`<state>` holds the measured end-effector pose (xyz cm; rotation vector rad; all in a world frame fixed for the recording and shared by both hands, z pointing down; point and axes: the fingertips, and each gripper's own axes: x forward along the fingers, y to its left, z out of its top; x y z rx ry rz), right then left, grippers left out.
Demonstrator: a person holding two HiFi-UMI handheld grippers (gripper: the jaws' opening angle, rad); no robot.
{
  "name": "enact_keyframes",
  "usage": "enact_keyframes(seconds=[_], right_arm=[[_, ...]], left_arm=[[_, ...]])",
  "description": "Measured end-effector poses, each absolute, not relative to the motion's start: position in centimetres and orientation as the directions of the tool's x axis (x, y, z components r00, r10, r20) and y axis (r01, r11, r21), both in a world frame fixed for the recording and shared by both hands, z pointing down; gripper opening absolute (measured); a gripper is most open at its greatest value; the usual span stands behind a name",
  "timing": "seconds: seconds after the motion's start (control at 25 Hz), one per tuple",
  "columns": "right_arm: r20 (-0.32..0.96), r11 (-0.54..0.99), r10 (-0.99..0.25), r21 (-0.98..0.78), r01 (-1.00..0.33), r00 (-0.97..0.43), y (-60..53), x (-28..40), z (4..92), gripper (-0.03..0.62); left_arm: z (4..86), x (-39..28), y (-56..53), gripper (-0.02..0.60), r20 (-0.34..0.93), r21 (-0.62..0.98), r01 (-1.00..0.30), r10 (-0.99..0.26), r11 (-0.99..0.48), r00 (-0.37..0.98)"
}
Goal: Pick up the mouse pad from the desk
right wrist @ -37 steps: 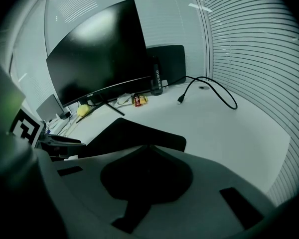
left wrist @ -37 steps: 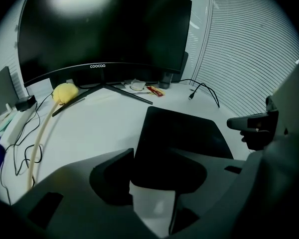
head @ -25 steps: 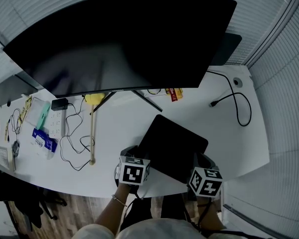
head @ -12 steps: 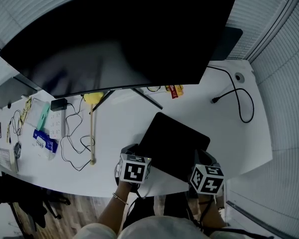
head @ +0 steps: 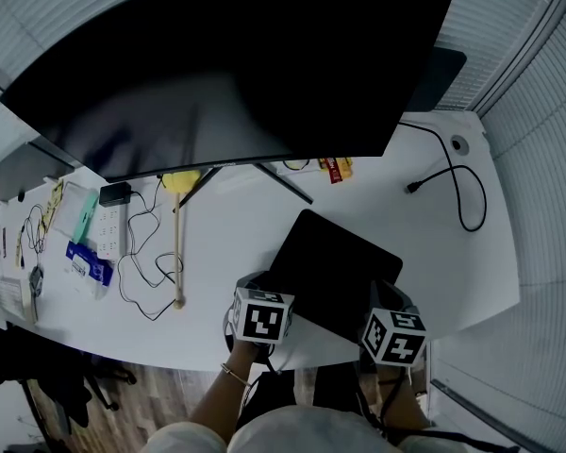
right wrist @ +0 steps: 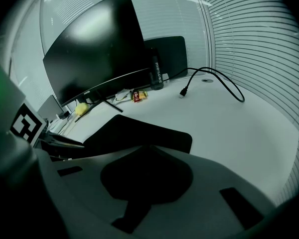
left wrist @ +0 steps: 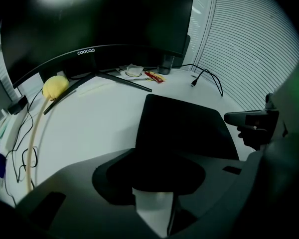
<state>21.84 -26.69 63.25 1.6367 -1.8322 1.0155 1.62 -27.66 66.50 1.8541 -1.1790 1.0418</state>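
Grasp step: the mouse pad [head: 332,270] lies flat on the counter [head: 226,243] near its front edge, and you have a gripper at each near corner. Your left gripper [head: 264,289] stands wide, its jaws just closing on the pad's near-left edge, not visibly pinching; at your right gripper [head: 382,297] I cannot tell. Next, you likely need both shut on the thin edge, then a level lift.
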Motion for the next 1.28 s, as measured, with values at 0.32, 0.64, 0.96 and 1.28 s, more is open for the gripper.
enact_keyframes(seconds=[0.32,0.64,0.96,1.28], right_arm=[[0.761,0.003,-0.628,-0.207,-0.978,-0.163,-26.6,22.1,62.9,0.034],[0.760,-0.021,-0.634,-0.205,-0.979,-0.146,-26.3,23.2,62.9,0.034],[0.746,-0.014,-0.648,-0.209,-0.978,-0.150,-26.3,23.1,62.2,0.034],[0.717,-0.007,-0.681,-0.212,-0.977,-0.151,-26.4,22.8,60.5,0.034]], left_arm=[[66.5,2.7,-27.3,0.055,0.887,0.160,-0.916,-0.353,-0.368,0.297],[66.5,2.9,-27.5,0.041,0.870,0.181,-0.909,-0.369,-0.377,0.326],[65.6,3.0,-27.5,0.041,0.847,0.159,-0.908,-0.418,-0.388,0.327],[63.5,3.9,-27.7,0.041,0.817,0.163,-0.891,-0.448,-0.424,0.363]])
